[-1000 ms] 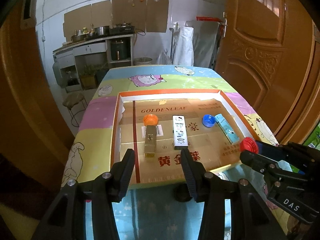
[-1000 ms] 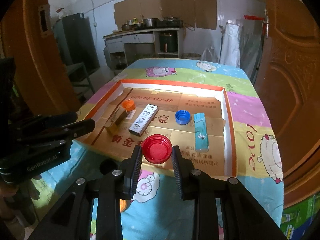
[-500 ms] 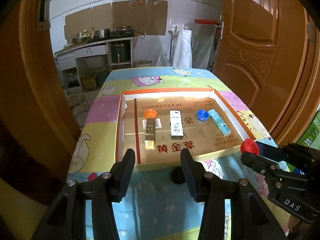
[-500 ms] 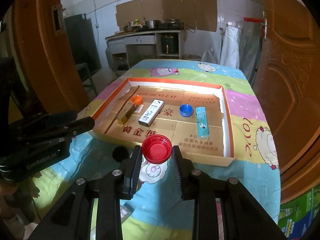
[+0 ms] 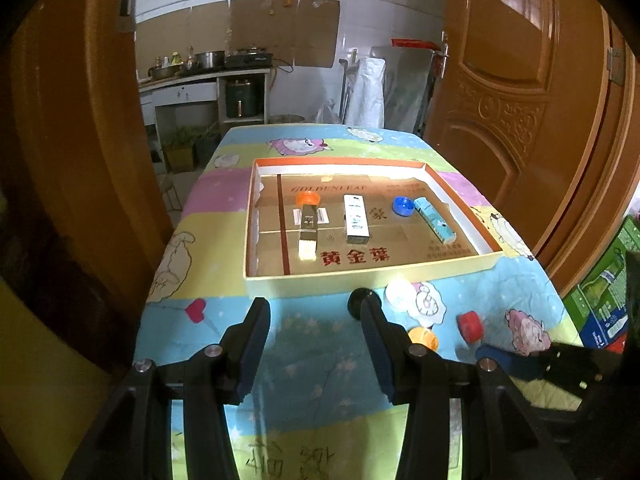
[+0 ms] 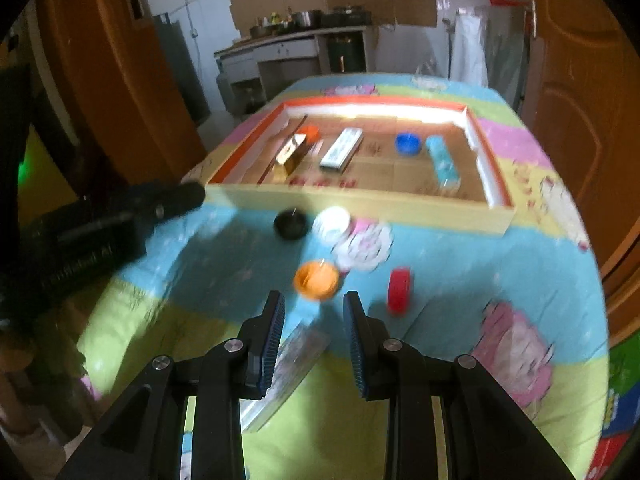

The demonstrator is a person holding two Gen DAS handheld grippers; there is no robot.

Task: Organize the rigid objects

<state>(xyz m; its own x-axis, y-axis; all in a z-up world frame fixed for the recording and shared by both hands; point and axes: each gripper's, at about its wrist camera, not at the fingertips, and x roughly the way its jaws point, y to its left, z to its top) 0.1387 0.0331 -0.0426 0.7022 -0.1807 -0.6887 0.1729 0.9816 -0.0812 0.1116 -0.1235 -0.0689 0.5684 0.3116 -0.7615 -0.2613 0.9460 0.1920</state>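
Your right gripper (image 6: 314, 336) hovers low over the cartoon-print surface (image 6: 460, 264), its fingers (image 6: 272, 336) spread apart and holding nothing. The red cap (image 6: 399, 290) stands on its edge on the cloth just right of those fingers. An orange cap (image 6: 316, 279) lies open side up directly ahead of them, with a white cap (image 6: 332, 220) and a black cap (image 6: 291, 224) farther on, close to the near wall of the shallow cardboard tray (image 6: 360, 200).

Your left gripper (image 5: 316, 346) is also held above the surface, fingers (image 5: 252, 344) wide apart and empty. From its camera the black cap (image 5: 359, 300) peeks out beside the right finger.

Inside the tray (image 5: 372, 274) sit a gold box (image 5: 308, 232) with a second orange cap (image 5: 308, 199) at its far end, a white box (image 5: 356, 220), a blue cap (image 5: 403, 205) and a teal box (image 5: 434, 220) just beside that cap. A flat clear packet (image 6: 288, 372) lies on the cloth under your right gripper. The right-wrist view is blurred.
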